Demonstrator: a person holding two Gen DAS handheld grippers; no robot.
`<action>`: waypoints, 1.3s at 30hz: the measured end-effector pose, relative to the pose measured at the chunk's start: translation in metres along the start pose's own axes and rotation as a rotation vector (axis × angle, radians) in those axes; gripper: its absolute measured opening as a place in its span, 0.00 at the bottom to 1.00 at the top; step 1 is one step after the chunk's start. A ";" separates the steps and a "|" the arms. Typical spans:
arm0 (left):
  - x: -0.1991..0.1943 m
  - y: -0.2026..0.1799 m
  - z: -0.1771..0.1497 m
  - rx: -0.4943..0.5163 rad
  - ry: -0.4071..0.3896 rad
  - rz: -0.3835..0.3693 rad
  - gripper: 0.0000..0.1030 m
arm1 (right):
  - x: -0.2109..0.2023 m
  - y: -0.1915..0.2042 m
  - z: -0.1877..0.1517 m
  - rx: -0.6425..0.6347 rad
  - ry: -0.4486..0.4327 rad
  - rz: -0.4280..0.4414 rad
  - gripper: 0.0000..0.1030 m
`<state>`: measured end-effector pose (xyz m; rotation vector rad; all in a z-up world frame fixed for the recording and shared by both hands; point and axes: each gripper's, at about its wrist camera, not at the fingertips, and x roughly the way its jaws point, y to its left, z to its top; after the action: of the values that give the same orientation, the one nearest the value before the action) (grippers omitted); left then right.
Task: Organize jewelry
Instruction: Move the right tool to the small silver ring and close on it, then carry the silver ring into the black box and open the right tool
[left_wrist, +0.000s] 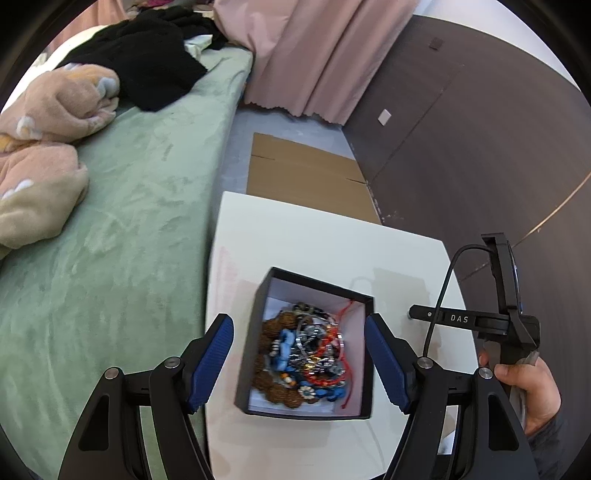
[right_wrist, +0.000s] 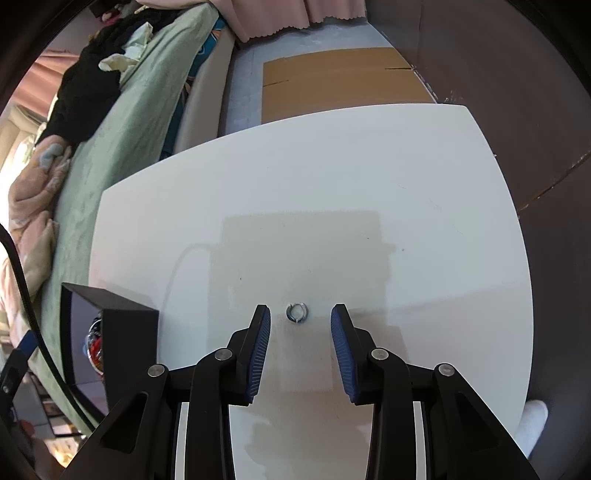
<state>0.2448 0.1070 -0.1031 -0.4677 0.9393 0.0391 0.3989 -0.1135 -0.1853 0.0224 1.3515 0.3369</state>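
Ring: a small silver ring (right_wrist: 297, 313) lies flat on the white table (right_wrist: 332, 177), alone, to the right of the box and well apart from it.
Right gripper: the right gripper (right_wrist: 300, 314) points steeply down over the ring, which sits in the gap between the two blue pads (right_wrist: 260, 350); the pads stand off it on either side, touching nothing.
Jewelry: a tangled heap of jewelry (left_wrist: 303, 354) with brown beads, red cord, blue pieces and silver chain fills the bottom of the box.
Box: a black box (left_wrist: 314, 284) with a pale lining sits open on the table near its left edge.
Left gripper: the left gripper (left_wrist: 299, 363) hangs above the box, its jaws spread wide to either side of the box walls, gripping nothing.
Hand: a hand (left_wrist: 524, 384) holds the right gripper's handle at the table's right side.
Surroundings: a green bed cover (left_wrist: 129, 240) lies left of the table; flat cardboard (right_wrist: 332, 81) lies on the floor beyond it; a pink curtain (left_wrist: 314, 55) hangs behind.
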 end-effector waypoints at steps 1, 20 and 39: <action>0.000 0.003 0.000 -0.004 -0.002 0.003 0.72 | 0.001 0.000 0.001 -0.002 0.003 -0.006 0.34; -0.011 0.040 -0.003 -0.087 -0.022 -0.003 0.72 | -0.001 0.023 -0.006 -0.070 0.001 -0.152 0.14; -0.049 0.061 -0.009 -0.153 -0.099 -0.012 0.92 | -0.086 0.114 -0.025 -0.209 -0.152 0.117 0.14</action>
<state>0.1945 0.1661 -0.0915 -0.6075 0.8395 0.1233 0.3343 -0.0310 -0.0851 -0.0460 1.1620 0.5631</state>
